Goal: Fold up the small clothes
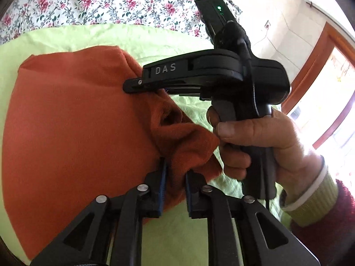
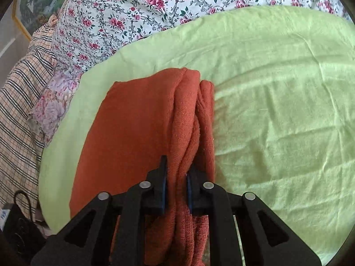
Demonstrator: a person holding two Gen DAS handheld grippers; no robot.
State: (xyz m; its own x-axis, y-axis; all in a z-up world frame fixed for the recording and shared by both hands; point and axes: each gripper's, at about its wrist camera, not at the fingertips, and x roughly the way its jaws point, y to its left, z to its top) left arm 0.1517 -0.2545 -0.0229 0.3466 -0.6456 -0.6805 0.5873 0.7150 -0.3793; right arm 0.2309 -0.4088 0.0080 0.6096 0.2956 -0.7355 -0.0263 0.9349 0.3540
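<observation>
An orange knit garment (image 1: pixel 66 122) lies on a light green sheet (image 1: pixel 155 37), with one edge lifted into a bunch. My left gripper (image 1: pixel 176 177) is shut on that bunch, and cloth fills the gap between its blue pads. In the same view my right gripper (image 1: pixel 131 86), held by a hand (image 1: pixel 255 137), clamps the garment's edge further back. The right wrist view shows the orange garment (image 2: pixel 133 122) folded lengthwise into thick layers. My right gripper (image 2: pixel 176 177) is shut on the near end of that fold.
The green sheet (image 2: pixel 277 88) spreads wide to the right of the garment. Floral bedding (image 2: pixel 144 6) lies behind it, a checked cloth (image 2: pixel 20 99) at the left, and a black bag (image 2: pixel 17 226) at the lower left. A wooden door frame (image 1: pixel 315 84) stands at the right.
</observation>
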